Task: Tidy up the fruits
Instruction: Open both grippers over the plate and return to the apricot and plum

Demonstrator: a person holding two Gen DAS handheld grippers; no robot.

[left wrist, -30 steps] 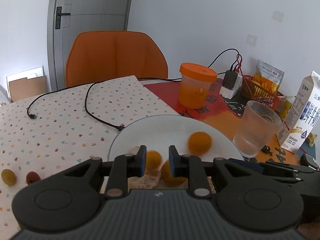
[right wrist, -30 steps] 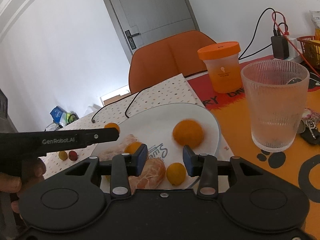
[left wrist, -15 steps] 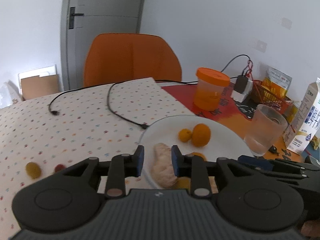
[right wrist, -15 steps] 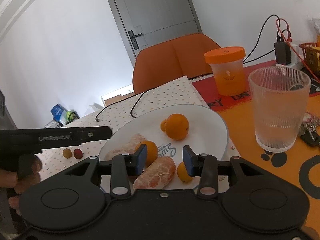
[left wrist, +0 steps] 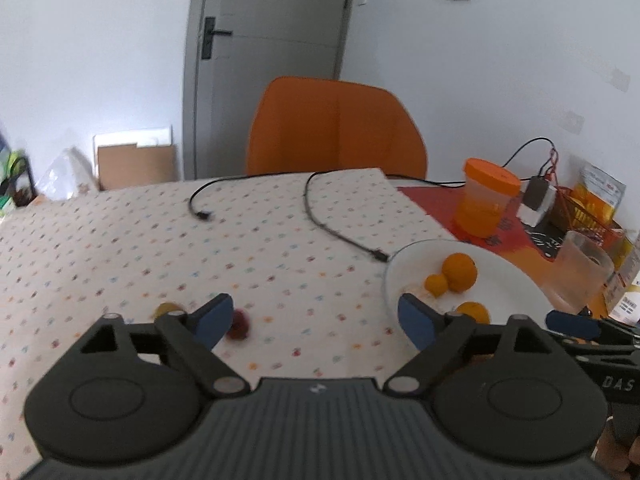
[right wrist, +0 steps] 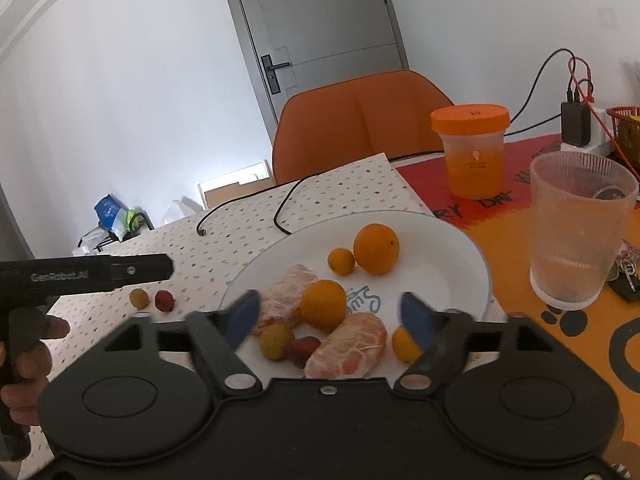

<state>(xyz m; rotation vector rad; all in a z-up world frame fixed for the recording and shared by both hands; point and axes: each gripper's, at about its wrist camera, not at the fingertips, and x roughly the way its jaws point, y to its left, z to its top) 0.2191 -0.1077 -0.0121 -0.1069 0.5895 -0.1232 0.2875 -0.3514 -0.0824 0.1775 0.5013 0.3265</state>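
Note:
A white plate holds an orange, small kumquats, peeled citrus pieces, another orange, a yellow fruit and a red fruit. A yellow fruit and a red fruit lie on the dotted cloth left of the plate. My left gripper is open and empty above the cloth, with the red fruit by its left finger. My right gripper is open and empty over the plate's near side.
A ribbed glass stands right of the plate, an orange-lidded jar behind it. A black cable crosses the dotted cloth. An orange chair stands at the far edge. Keys lie by the glass.
Both grippers have opened wide. My left gripper has swung left, away from the plate, to the two loose fruits on the cloth. The right gripper has stayed over the plate.

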